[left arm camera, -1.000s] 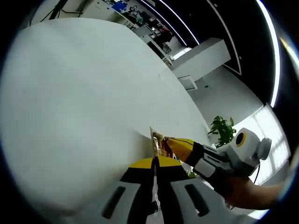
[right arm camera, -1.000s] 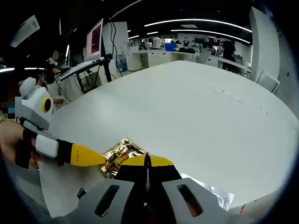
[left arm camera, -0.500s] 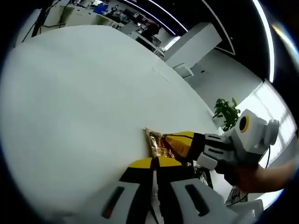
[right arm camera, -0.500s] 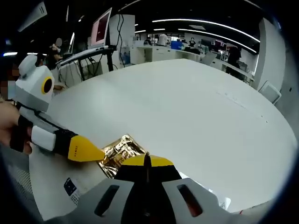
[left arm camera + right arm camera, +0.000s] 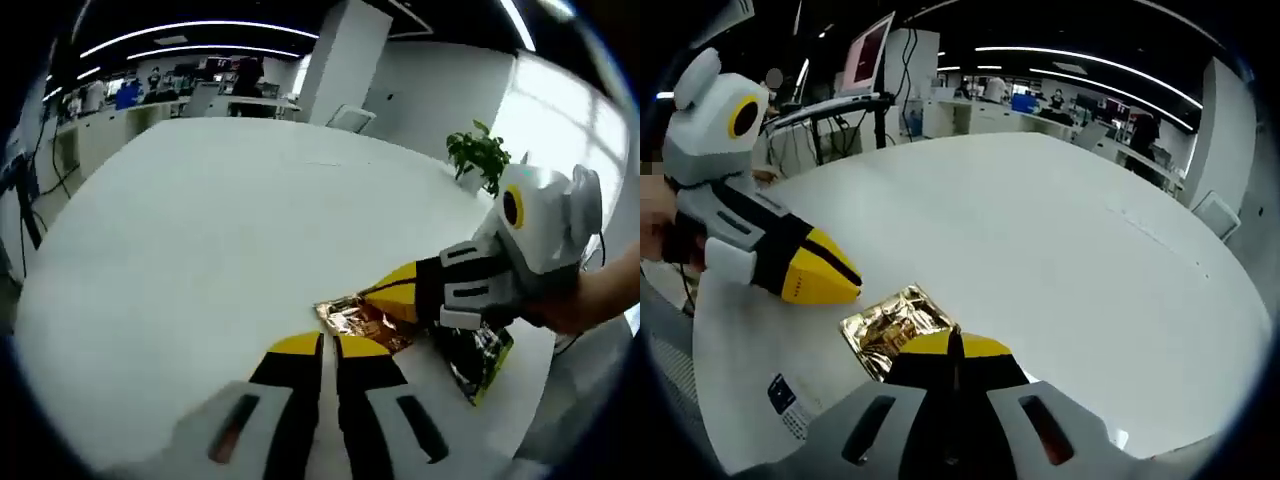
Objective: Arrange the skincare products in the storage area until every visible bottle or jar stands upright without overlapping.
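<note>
A crinkled gold foil packet point(image 5: 883, 325) lies flat on the white table point(image 5: 1040, 230). My right gripper point(image 5: 953, 345) is shut, and the packet's near edge goes in under its yellow tips. From the left gripper view, the gold foil packet point(image 5: 352, 320) sits just past my own shut left gripper point(image 5: 327, 346), with the right gripper point(image 5: 392, 291) reaching in from the right and lying over the packet's far side. In the right gripper view, the left gripper point(image 5: 845, 284) hovers shut a little to the left of the packet, apart from it.
A dark sachet with a green edge point(image 5: 477, 357) lies under the right gripper's body near the table edge. A white sheet with a printed label point(image 5: 786, 401) lies at the near left. Beyond the table are a potted plant point(image 5: 479, 155) and desks with a monitor point(image 5: 866, 56).
The left gripper has drawn back from the gold packet, which it touched earlier. The left view has swung round. The right gripper stays on the packet.
</note>
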Motion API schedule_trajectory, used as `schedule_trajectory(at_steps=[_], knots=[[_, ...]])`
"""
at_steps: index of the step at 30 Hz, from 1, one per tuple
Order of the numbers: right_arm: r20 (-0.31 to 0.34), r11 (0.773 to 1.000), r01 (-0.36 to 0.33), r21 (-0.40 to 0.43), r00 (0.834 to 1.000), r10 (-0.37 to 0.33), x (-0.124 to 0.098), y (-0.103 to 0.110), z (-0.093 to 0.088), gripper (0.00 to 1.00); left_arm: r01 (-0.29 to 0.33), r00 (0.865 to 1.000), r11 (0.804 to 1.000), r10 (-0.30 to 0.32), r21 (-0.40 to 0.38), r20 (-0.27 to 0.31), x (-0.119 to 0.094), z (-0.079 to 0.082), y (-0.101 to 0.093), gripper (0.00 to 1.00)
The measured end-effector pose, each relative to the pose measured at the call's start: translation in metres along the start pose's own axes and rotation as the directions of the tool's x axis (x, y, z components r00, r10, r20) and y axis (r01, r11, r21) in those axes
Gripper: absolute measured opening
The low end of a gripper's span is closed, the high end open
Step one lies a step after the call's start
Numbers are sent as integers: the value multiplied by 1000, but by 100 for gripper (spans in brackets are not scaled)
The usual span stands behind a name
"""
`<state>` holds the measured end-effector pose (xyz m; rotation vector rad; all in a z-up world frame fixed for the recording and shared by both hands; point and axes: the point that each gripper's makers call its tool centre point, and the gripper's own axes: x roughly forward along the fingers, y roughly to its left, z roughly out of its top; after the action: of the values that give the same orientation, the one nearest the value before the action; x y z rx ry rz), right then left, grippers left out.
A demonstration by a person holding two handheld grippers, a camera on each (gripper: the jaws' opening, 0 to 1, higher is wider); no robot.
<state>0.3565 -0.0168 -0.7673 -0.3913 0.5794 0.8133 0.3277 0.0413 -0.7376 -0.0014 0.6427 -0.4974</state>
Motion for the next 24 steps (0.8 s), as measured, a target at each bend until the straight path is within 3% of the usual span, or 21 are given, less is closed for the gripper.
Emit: schedule_trajectory(at_steps=[1, 2, 3, 5, 6, 10, 11, 24], knots=[[0, 1000, 1, 0, 1000, -1, 0, 0, 0, 1, 27, 1000, 996, -27, 83, -7, 4, 4, -8, 4], [1, 1000, 3, 0, 1000, -3, 0, 0, 0, 1, 37, 999, 993, -36, 111, -11, 6, 6, -11, 6], [1, 1000, 4, 2, 1000, -4, 0, 0, 0, 1, 60, 998, 977, -55, 203, -30, 11, 6, -17, 6], [1, 1000, 3, -1, 1000, -3, 0, 0, 0, 1, 84, 996, 945, -66, 315, -66, 20, 3, -24, 7], [0, 1000, 3, -6, 1000, -3, 1, 0, 0, 1, 87, 995, 938, -66, 334, -75, 24, 1, -26, 8], [-9, 1000, 1, -30, 1000, -1, 0, 0, 0, 1, 82, 988, 944, -34, 321, -151, 36, -18, -22, 13], [-10, 999, 1, -32, 1000, -1, 0, 1, 0, 2, 82, 992, 945, -46, 316, -122, 34, -12, -24, 14], [45, 997, 59, -45, 997, -57, -12, -14, 13, 12, 91, 990, 945, -52, 315, -129, 33, -13, -23, 14]])
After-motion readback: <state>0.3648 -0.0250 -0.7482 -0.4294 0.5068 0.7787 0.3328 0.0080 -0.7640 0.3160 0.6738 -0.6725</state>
